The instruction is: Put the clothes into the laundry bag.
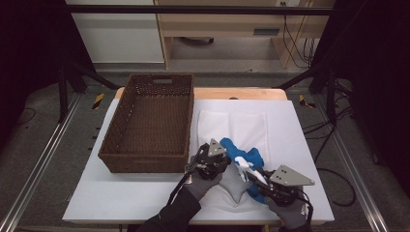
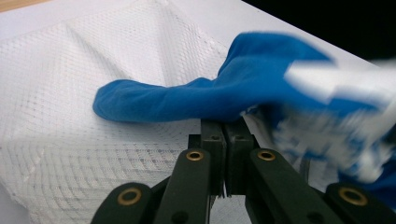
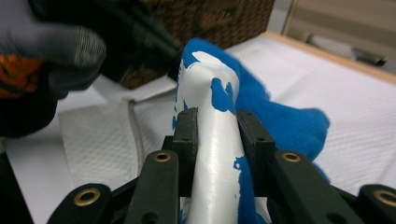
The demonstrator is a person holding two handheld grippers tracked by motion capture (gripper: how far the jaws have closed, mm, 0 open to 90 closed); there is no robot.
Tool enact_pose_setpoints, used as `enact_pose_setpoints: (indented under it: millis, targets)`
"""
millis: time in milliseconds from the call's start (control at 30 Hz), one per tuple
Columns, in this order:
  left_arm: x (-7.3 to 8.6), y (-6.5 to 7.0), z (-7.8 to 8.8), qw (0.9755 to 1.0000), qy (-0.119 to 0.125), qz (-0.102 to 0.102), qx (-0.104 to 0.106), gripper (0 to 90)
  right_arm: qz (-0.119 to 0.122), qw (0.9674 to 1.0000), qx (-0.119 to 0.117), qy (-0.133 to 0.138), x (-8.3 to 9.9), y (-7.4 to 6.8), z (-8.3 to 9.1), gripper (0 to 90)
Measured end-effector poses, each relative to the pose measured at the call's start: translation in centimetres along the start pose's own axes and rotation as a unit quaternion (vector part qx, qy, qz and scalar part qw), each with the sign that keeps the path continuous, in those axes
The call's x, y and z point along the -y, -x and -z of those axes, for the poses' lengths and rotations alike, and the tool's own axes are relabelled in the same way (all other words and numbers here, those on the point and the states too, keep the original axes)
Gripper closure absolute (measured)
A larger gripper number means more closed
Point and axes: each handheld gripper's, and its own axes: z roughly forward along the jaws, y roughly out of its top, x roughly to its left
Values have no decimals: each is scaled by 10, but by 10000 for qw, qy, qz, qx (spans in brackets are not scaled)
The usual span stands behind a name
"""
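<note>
- The desk (image 1: 145,193) carries a white sheet across its top, with a strip of wood showing along the far edge.
- A brown wicker basket (image 1: 121,140) sits on the left half of the desk, its long side running away from the person, a handle slot cut in its far wall.
- A white mesh cloth (image 1: 241,126) lies flat just right of the basket, reaching from mid-desk to the near edge.
- A blue garment (image 1: 241,155) with a glossy white print rests bunched on the mesh cloth, between the two tools and near the basket's near right corner.
- The left hand (image 1: 205,183), in a grey glove with a dark sleeve, comes in from the bottom centre and angles up and forward, holding the left tool (image 1: 216,153) just beside the basket's near right corner.
- In the left gripper view the left tool (image 2: 225,135) has its jaws pressed together at the lower edge of the blue fabric; whether any cloth is pinched between them cannot be told.
- The right hand (image 1: 287,215), also grey-gloved, sits at the near right and points up and left toward the garment.
- The right tool (image 3: 218,128) is clamped on a fold of the garment's white printed part, which rises upright between its jaws.
</note>
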Motion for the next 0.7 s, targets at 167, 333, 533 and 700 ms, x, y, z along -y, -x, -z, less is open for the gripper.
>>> enact_pose_setpoints:
  millis: [167, 333, 533, 700]
  targets:
    - [1, 1, -2, 10000, 11, -3, -3, 887, -36, 9980, -324, -540, 13, -7, -26, 704]
    - [5, 4, -2, 9999, 1, -115, 31, 888, -164, 9941, -406, -995, 22, -8, -46, 678]
    - [9, 3, -3, 9999, -10, -120, 20, 888, -122, 9915, -404, -1230, 23, -13, -59, 562]
    - [10, -5, 0, 10000, -9, -25, 13, 887, -245, 9942, -564, -885, 21, -9, -46, 445]
